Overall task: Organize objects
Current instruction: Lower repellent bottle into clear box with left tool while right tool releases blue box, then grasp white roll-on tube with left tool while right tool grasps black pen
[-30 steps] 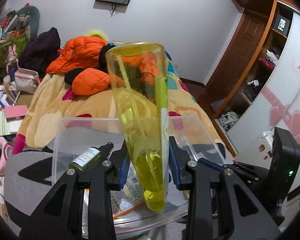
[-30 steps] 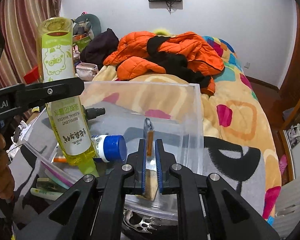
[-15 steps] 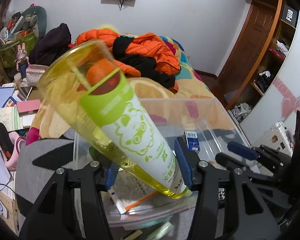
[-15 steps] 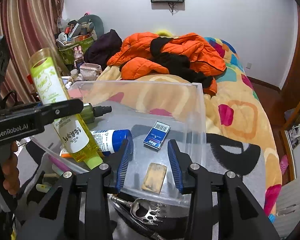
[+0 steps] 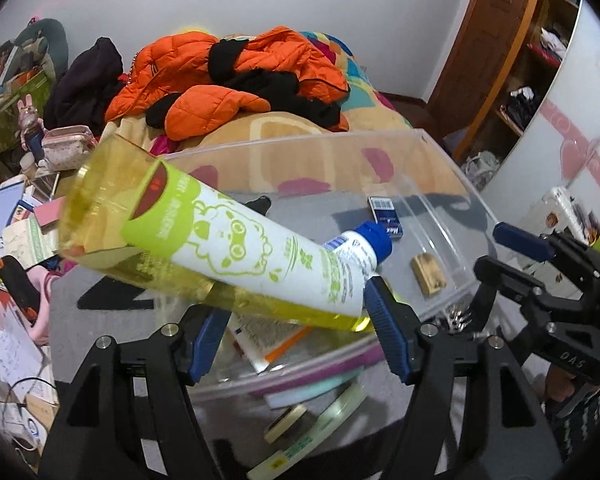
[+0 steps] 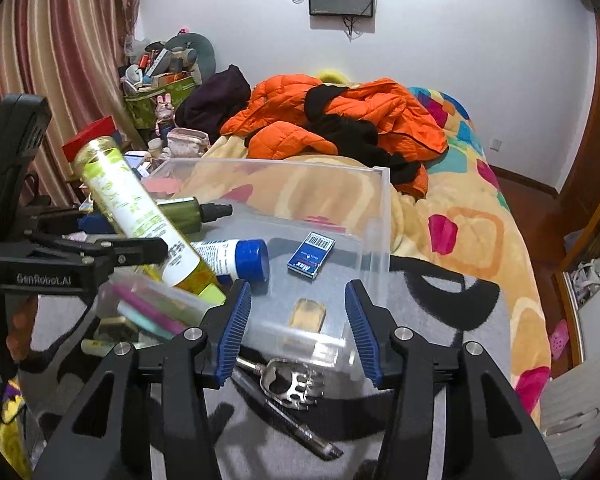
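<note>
A clear plastic bin (image 6: 380,216) is shown on the bed. The yellow repellent bottle (image 5: 228,248) is tilted over its near-left rim, between the just-opened jaws of the left gripper (image 5: 296,336). The right gripper (image 6: 296,328), also just opened, is empty before the bin; a blue Max box (image 6: 311,255) lies inside.

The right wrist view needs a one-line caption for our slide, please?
Open right tool hovers over a clear bin holding a blue box and tan block.
</note>
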